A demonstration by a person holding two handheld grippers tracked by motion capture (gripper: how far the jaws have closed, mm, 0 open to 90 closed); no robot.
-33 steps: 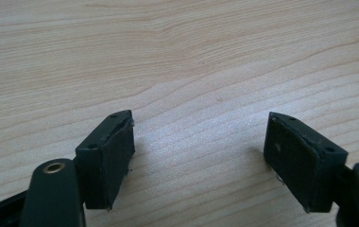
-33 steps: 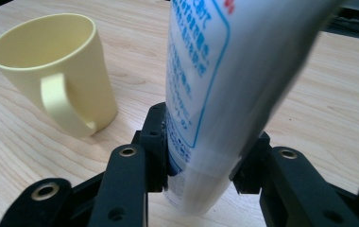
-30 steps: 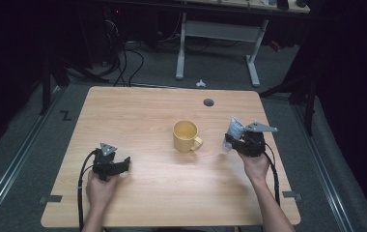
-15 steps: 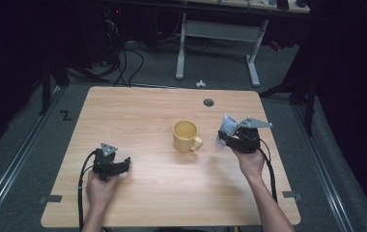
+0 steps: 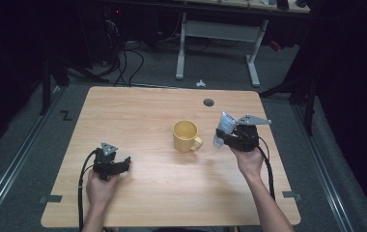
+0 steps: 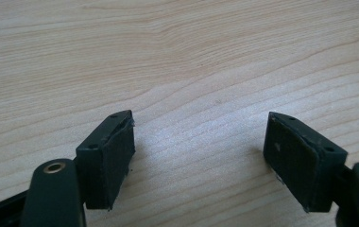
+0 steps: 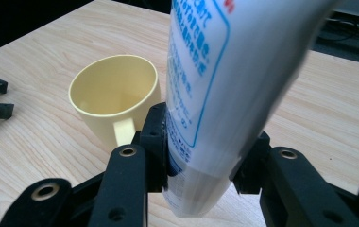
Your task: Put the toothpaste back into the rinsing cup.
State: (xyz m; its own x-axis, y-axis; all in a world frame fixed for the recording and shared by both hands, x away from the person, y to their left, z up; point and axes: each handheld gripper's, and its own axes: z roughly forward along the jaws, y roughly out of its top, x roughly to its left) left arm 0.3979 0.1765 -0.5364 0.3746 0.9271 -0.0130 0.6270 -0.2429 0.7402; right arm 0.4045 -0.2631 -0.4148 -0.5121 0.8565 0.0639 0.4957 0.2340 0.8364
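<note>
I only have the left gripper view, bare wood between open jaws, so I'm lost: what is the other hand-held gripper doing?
Observer: The right hand-held gripper is shut on a white tube with blue print.
Operator: Anything near it?
Observer: A yellow mug stands upright beside it, handle toward that gripper.
Operator: Anything inside the mug?
Observer: It looks empty in the right gripper view.

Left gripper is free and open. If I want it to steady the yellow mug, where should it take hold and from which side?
Probably the mug's wall on the side away from the handle, coming in level from the left gripper's side. The mug stands upright, its handle points toward the right gripper, which is shut on the tube, and the near wall is bare.
</note>
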